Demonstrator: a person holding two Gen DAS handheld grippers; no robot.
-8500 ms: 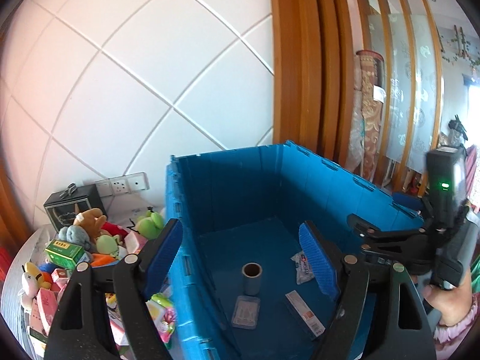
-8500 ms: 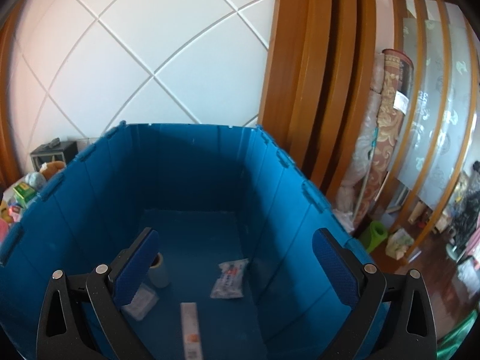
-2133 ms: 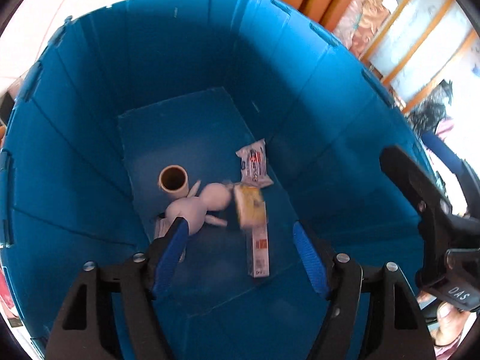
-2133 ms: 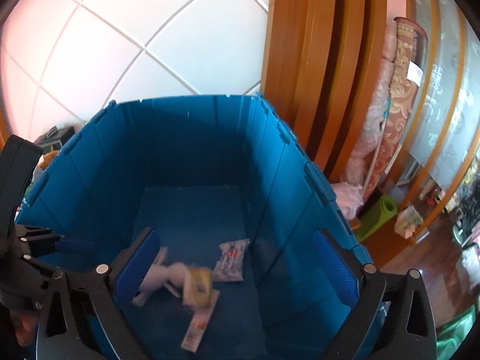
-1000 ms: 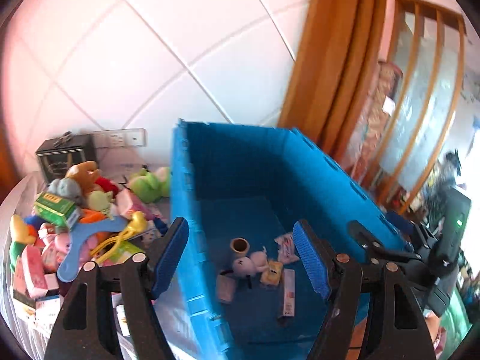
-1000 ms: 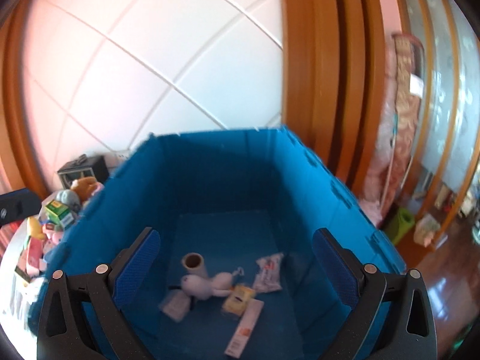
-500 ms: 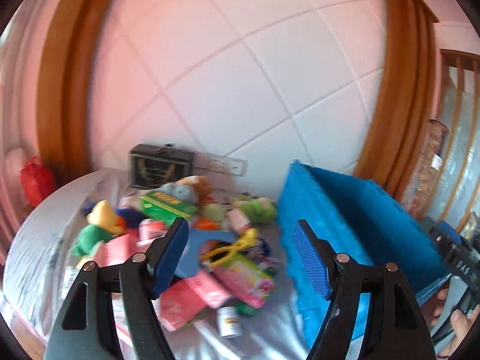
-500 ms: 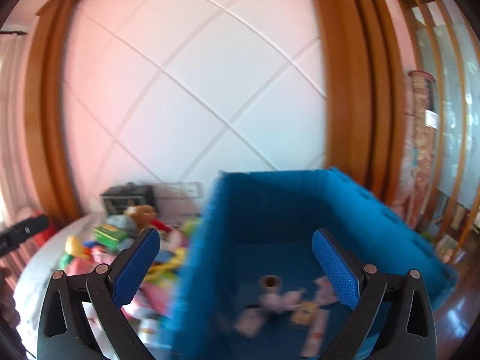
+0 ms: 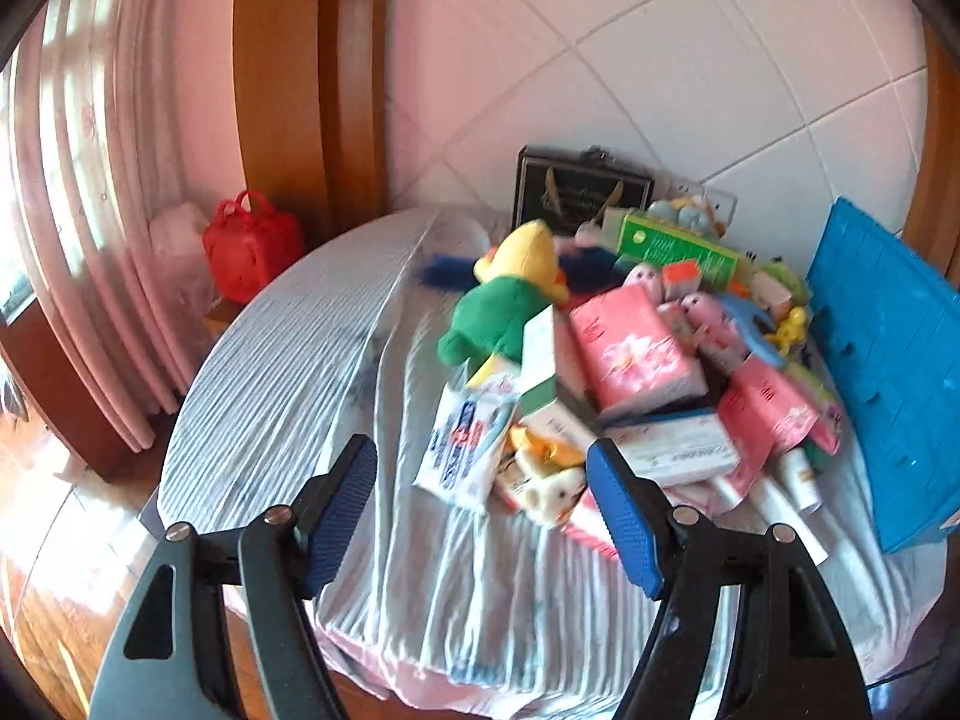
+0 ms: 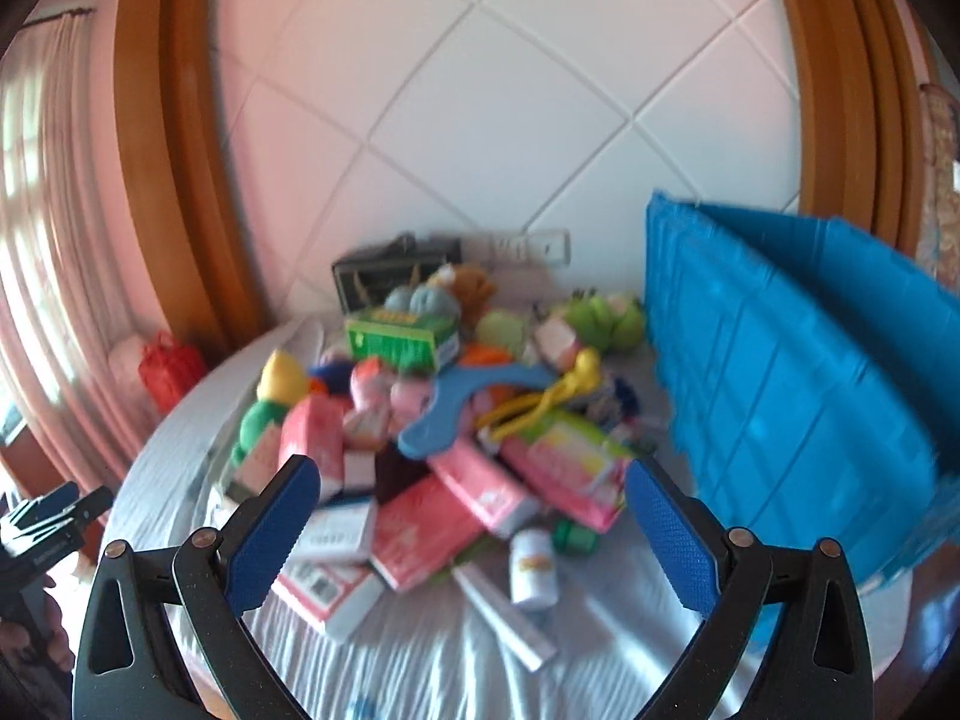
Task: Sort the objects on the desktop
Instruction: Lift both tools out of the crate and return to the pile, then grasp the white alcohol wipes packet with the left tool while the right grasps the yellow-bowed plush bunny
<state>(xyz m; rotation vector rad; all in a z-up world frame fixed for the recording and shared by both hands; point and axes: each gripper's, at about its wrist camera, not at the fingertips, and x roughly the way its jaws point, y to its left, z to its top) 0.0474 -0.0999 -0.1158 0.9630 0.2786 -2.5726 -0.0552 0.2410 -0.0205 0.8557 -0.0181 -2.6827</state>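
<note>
text: none legible; green box (image 9: 675, 250) print blurred | white-blue packet (image 9: 465, 441) lettering unreadable

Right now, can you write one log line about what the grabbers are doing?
left gripper: open, empty, facing toy pile | right gripper: open, empty, over pile | blue crate: right of pile

I am in a home: pink curtains (image 9: 66, 192), wood trim (image 10: 174, 150), a white tiled wall (image 10: 498, 108), and a cloth-covered round surface (image 9: 288, 360) heaped with plush toys (image 9: 510, 300) and tissue packs (image 9: 630, 348).
</note>
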